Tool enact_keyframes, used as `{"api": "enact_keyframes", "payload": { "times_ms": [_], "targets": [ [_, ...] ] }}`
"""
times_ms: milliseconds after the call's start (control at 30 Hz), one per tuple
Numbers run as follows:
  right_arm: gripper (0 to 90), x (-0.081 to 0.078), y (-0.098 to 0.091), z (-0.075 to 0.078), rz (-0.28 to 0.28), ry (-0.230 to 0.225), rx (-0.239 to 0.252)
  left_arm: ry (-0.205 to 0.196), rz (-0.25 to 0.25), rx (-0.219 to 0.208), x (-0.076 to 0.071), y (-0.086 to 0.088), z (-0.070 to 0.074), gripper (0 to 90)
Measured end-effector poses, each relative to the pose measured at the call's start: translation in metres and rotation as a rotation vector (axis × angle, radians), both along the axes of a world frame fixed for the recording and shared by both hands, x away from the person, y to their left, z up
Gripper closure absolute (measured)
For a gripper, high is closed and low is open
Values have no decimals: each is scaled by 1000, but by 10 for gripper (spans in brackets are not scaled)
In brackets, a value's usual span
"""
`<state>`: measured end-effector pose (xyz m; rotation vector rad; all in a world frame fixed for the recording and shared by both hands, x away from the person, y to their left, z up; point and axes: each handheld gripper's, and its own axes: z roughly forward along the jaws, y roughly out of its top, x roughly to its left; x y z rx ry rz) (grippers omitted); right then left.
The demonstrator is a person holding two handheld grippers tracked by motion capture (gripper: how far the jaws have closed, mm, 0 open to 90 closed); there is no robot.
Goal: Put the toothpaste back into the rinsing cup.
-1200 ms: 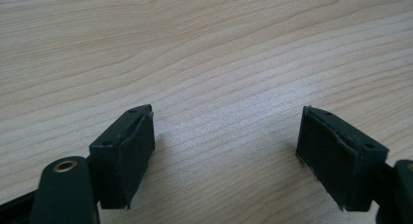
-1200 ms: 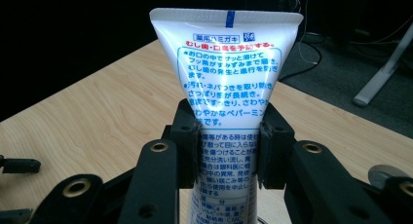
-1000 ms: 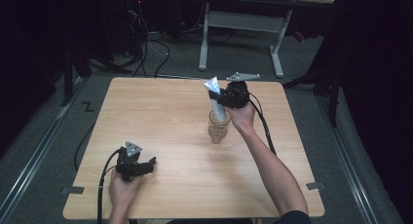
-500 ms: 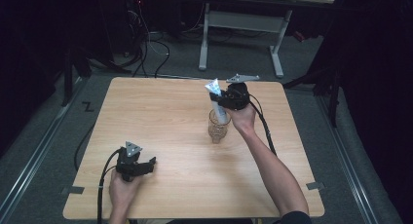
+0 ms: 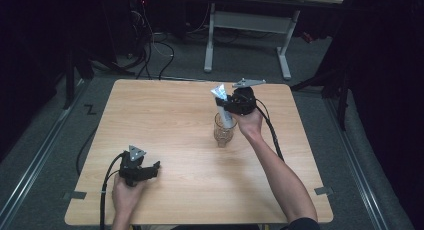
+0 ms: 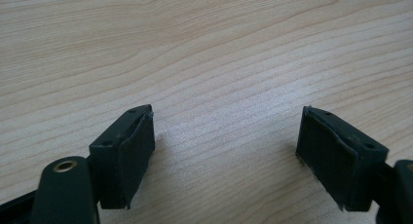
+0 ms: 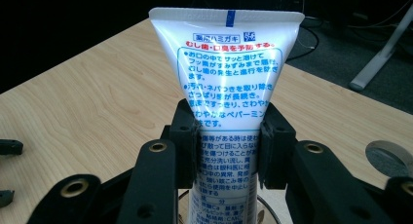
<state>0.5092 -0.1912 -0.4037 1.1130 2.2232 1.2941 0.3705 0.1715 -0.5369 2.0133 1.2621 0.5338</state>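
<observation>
Right hand-held gripper [image 7: 228,136] pinching the soft, light toothpaste tube [image 7: 225,63] at mid-body, upright in a fragile glass [image 5: 224,131]; left hand-held gripper [image 6: 226,153] spread.

Glossy plastic tube [image 7: 225,83], matt wooden table [image 5: 165,120]

Dim room – grey floor [image 5: 45,140], white-legged desk [image 5: 250,25] behind, cables [image 5: 155,45] trailing

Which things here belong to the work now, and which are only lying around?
In use: toothpaste tube, gripped by the right tool; glass cup under it.

Idle: left tool, open on the bare table; white desk behind.
</observation>
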Motion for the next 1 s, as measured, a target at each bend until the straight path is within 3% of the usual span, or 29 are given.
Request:
{"api": "enact_keyframes", "payload": {
  "times_ms": [1000],
  "targets": [
    [652,-2,-3,-12,15,40,-38,0,2,0,0,0,0,220]
  ]
}}
